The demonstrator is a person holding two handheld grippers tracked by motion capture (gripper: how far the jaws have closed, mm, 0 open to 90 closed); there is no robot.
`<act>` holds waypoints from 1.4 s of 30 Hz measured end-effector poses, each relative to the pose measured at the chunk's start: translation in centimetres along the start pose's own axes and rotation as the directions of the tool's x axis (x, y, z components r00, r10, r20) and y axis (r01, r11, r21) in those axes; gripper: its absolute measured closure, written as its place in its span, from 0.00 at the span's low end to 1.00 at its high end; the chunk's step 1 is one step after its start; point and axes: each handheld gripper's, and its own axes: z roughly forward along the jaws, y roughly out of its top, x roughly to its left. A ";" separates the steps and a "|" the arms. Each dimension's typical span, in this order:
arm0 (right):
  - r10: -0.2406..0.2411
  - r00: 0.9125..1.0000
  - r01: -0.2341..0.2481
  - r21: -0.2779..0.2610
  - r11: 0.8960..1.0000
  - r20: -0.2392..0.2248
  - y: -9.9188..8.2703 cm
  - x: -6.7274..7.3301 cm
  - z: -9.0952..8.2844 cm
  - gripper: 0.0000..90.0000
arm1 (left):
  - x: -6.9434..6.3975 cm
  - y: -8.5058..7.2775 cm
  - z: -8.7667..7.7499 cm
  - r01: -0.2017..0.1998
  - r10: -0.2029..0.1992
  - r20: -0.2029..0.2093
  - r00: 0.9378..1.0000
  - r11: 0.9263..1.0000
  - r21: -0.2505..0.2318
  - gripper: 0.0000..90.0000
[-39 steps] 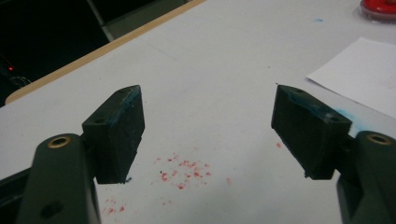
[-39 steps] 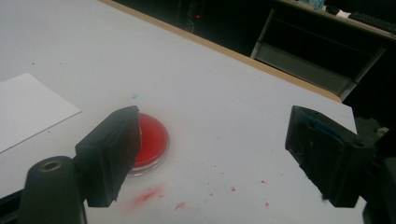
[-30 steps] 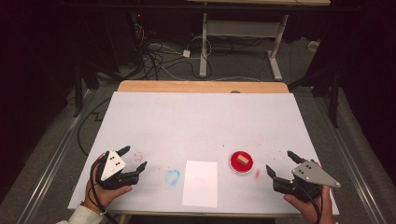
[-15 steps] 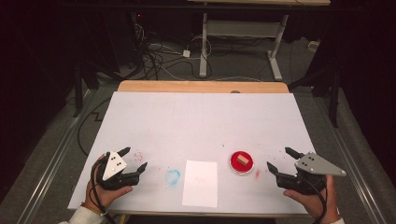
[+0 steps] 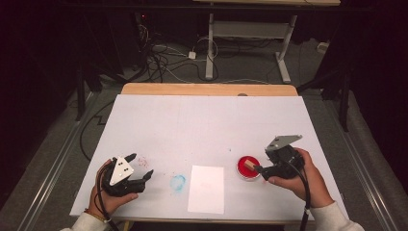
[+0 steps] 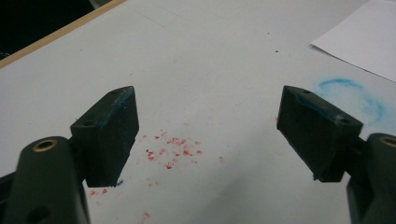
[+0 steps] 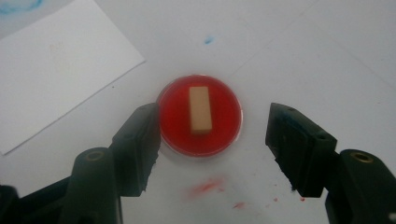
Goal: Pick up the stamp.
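Two black handheld grippers, left gripper (image 5: 144,177) and right gripper (image 5: 260,169), each topped by a grey three-cornered plate; two small dark dots on the left plate. Black cable trailing from each toward the wrists. Blocky black jaws with chamfered tips, faint blue smears along the edges, a small screw hole in each tip. Brass-coloured ringed holes on the jaw arms behind the pads. Light grey sleeve cuffs at both wrists; a thin band on the left wrist.

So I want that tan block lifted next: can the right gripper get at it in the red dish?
Probably yes: the right gripper hangs open just before the red dish, nothing lying over the tan block.
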 end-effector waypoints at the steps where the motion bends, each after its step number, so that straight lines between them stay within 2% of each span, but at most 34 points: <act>1: -0.008 1.000 0.008 0.022 1.000 -0.003 0.2 0.1 0.4 0.41 | 0.0 0.0 0.0 0.002 -0.001 0.002 1.000 1.000 -0.001 0.22; 5: -0.025 0.999 0.026 0.073 0.997 -0.023 0.9 0.3 2.0 0.43 | 0.0 -0.1 -0.1 0.002 -0.002 0.001 1.000 1.000 -0.002 0.22; 7: -0.027 0.999 0.030 0.082 0.996 -0.027 1.1 0.3 2.3 0.44 | 0.0 -0.1 -0.1 0.001 -0.001 0.001 1.000 1.000 -0.002 0.22; 8: -0.025 0.999 0.028 0.102 0.994 -0.025 1.3 0.3 2.9 0.50 | 0.0 -0.1 -0.1 -0.001 0.001 0.002 1.000 1.000 -0.002 0.22; 9: -0.025 0.999 0.028 0.102 0.994 -0.025 1.3 0.3 2.9 0.50 | 0.0 -0.1 -0.1 -0.004 0.004 0.002 1.000 1.000 -0.001 0.22; 10: -0.024 0.999 0.028 0.131 0.991 -0.036 1.4 0.3 3.5 0.54 | 0.0 -0.1 -0.1 -0.005 0.005 0.003 1.000 1.000 -0.001 0.22; 14: -0.032 0.999 0.038 0.155 0.987 -0.044 1.4 0.3 4.5 0.58 | -0.1 -0.1 -0.1 -0.007 0.007 0.002 1.000 1.000 0.001 0.22; 17: -0.028 0.999 0.034 0.153 0.988 -0.043 1.4 0.2 4.8 0.62 | -0.1 -0.1 -0.1 -0.005 0.005 0.002 1.000 1.000 -0.002 0.22; 19: -0.031 0.998 0.039 0.151 0.988 -0.050 1.4 0.1 4.9 0.67 | 0.0 -0.1 -0.1 -0.005 0.005 0.003 1.000 1.000 -0.001 0.22; 20: -0.030 0.998 0.037 0.150 0.988 -0.047 1.4 0.2 5.1 0.73 | 0.0 -0.1 -0.1 -0.004 0.004 0.004 1.000 1.000 -0.001 0.23; 26: -0.049 0.997 0.057 0.168 0.984 -0.051 1.4 0.3 5.7 0.75 | 0.0 -0.1 -0.1 -0.008 0.008 0.005 1.000 1.000 0.005 0.23; 29: -0.058 0.997 0.064 0.170 0.983 -0.045 1.4 0.3 6.0 0.83 | 0.0 -0.1 -0.1 -0.009 0.009 0.008 1.000 1.000 0.006 0.23; 35: -0.042 0.998 0.049 0.158 0.986 -0.045 1.4 0.2 6.1 0.84 | 0.0 -0.1 0.0 -0.008 0.008 0.013 1.000 1.000 0.008 0.23; 38: -0.053 0.998 0.059 0.153 0.986 -0.045 1.3 0.2 6.1 0.84 | -0.1 -0.1 0.0 -0.011 0.011 0.016 1.000 1.000 0.009 0.23; 42: -0.034 0.998 0.042 0.147 0.988 -0.053 1.1 0.1 6.2 0.85 | -0.1 -0.1 0.0 -0.012 0.012 0.016 1.000 1.000 0.011 0.23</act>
